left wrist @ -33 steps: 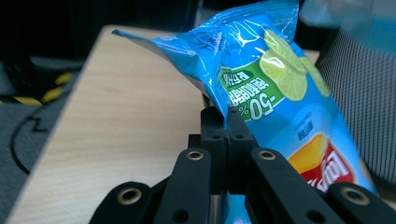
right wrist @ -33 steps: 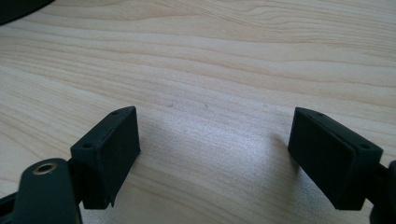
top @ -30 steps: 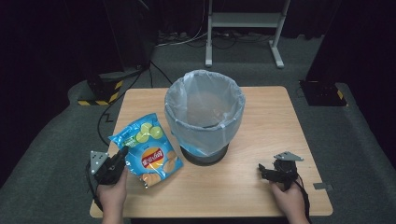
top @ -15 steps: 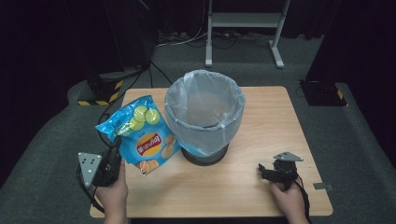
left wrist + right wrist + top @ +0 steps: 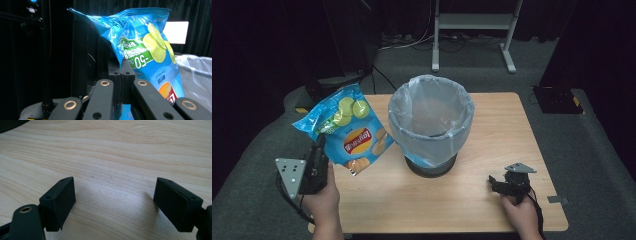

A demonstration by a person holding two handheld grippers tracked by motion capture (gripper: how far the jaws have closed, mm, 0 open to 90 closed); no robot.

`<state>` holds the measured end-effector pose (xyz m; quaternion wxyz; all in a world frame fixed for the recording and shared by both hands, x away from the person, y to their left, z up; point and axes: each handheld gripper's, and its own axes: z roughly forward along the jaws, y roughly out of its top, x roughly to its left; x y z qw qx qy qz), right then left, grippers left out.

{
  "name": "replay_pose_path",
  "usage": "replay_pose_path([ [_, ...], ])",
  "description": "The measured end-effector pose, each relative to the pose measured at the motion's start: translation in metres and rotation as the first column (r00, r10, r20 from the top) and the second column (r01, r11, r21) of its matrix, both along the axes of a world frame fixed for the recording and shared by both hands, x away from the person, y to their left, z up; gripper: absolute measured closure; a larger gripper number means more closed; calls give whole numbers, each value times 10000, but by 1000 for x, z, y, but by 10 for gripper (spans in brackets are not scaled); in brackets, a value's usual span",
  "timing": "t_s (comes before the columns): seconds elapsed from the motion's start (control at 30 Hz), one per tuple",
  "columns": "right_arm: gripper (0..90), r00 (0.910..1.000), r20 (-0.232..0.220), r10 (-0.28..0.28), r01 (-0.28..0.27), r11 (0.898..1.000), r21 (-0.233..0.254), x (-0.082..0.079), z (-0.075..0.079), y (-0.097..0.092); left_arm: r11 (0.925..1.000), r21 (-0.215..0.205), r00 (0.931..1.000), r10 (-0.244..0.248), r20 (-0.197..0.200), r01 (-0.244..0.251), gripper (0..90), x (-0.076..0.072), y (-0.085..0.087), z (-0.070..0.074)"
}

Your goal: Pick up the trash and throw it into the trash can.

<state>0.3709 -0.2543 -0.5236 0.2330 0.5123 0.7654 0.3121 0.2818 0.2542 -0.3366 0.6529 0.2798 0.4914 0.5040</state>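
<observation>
Left tool (image 5: 318,150) pinched the chip bag (image 5: 346,128) above the tabletop's (image 5: 492,135) left edge; right tool (image 5: 498,184) rested spread

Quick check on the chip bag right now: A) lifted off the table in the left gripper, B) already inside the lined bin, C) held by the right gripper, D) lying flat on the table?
A: the left gripper is shut on the chip bag, holding it up beside the bin; the right gripper is open over the table.
</observation>
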Motion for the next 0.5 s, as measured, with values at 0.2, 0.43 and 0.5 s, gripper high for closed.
replay_pose_path([
  [0.2,173,10000,1,-24,24,10000,-3,0,0,0,9994,125,9986,310,420,-315,893,-2,-3,14],
  [0.43,174,10000,18,-24,24,10000,-46,0,0,1,9970,307,9915,666,1122,-705,894,3,-10,46],
  [0.5,174,10000,7,-19,19,10000,-38,0,0,0,9976,297,9891,588,1350,-633,894,6,-15,53],
])
